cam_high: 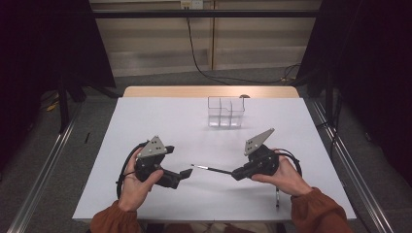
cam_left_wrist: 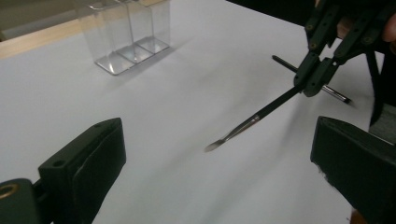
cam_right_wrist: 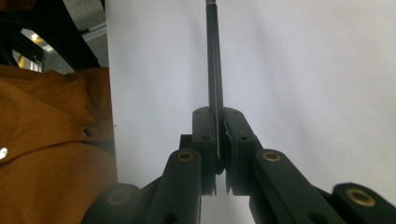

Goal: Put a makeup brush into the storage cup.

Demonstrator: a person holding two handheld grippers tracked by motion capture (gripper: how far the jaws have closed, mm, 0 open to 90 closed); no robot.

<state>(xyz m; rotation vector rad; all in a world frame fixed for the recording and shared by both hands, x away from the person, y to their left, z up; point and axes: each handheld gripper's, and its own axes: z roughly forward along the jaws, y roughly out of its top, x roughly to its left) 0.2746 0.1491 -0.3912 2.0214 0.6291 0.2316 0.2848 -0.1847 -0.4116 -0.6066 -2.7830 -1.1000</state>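
A lab-style recording booth: the white table (cam_high: 145, 116) stands on grey carpet, flanked by dark curtains (cam_high: 43, 43) and aluminium rails (cam_high: 43, 170), with a cable (cam_high: 199, 63) hanging down the beige wall behind it.

Even overhead light; white bench (cam_high: 145, 121) is bright, surroundings beyond it dark. Soft shadow beside the clear organiser (cam_left_wrist: 128, 35) on the bench. Brush (cam_left_wrist: 247, 123) tip motion-blurred in the left gripper view. Near fingers (cam_right_wrist: 205, 135) soft, orange sleeve (cam_right_wrist: 51, 140) out of focus.
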